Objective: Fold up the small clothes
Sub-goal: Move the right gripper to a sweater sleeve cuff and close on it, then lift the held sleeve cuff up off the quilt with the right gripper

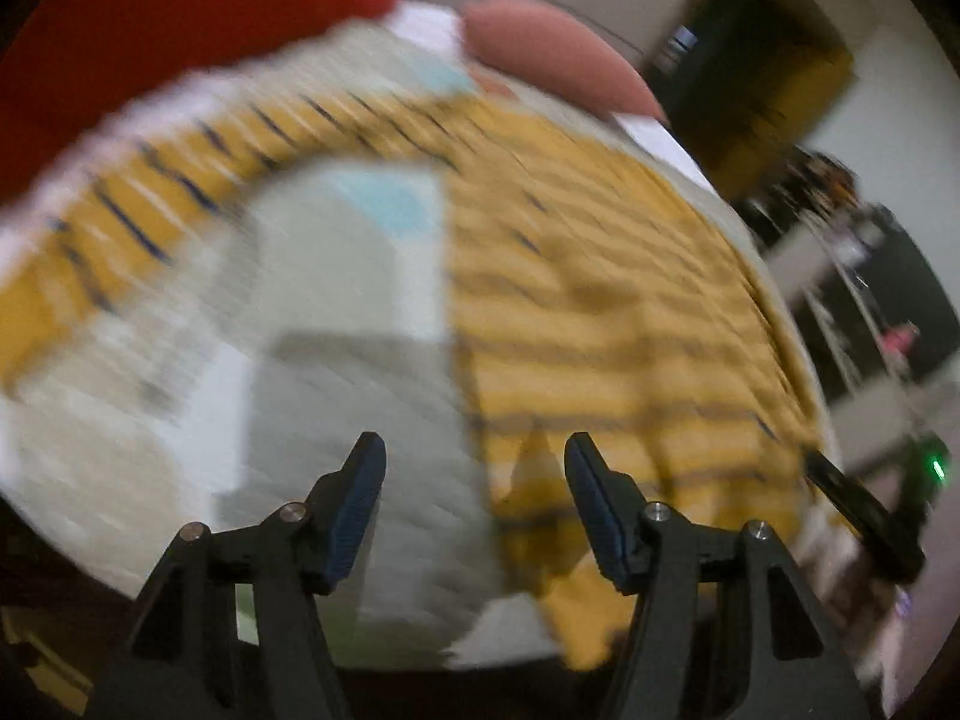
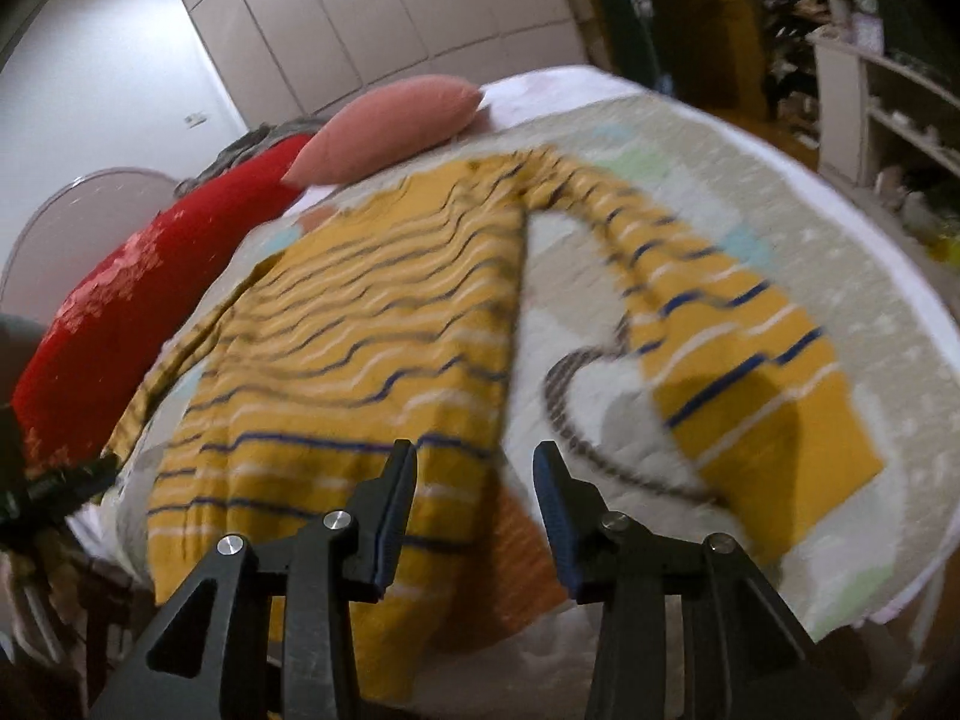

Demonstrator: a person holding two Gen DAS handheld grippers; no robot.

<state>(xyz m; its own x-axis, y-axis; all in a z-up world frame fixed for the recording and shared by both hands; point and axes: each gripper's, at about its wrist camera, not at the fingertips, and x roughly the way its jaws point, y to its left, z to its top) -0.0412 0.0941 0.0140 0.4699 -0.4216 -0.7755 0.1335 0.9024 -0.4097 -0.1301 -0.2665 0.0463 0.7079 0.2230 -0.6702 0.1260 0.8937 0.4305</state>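
A yellow long-sleeved shirt (image 2: 360, 348) with blue and white stripes lies spread flat on a pale quilt (image 2: 840, 210) on a bed. One sleeve (image 2: 750, 360) stretches out to the right, apart from the body. My right gripper (image 2: 474, 447) hovers open over the shirt's near hem at its right side edge, nothing between its fingers. The left wrist view is blurred. In it the shirt (image 1: 600, 300) fills the right half and a sleeve (image 1: 240, 138) arches across the top. My left gripper (image 1: 474, 444) stands open above the shirt's edge and the quilt (image 1: 330, 408), holding nothing.
A pink pillow (image 2: 396, 120) and a red patterned pillow (image 2: 120, 288) lie at the far side of the bed. White wardrobe doors (image 2: 360, 12) stand behind them. A cluttered white shelf (image 2: 888, 102) is at the right. The bed's near edge runs just under the grippers.
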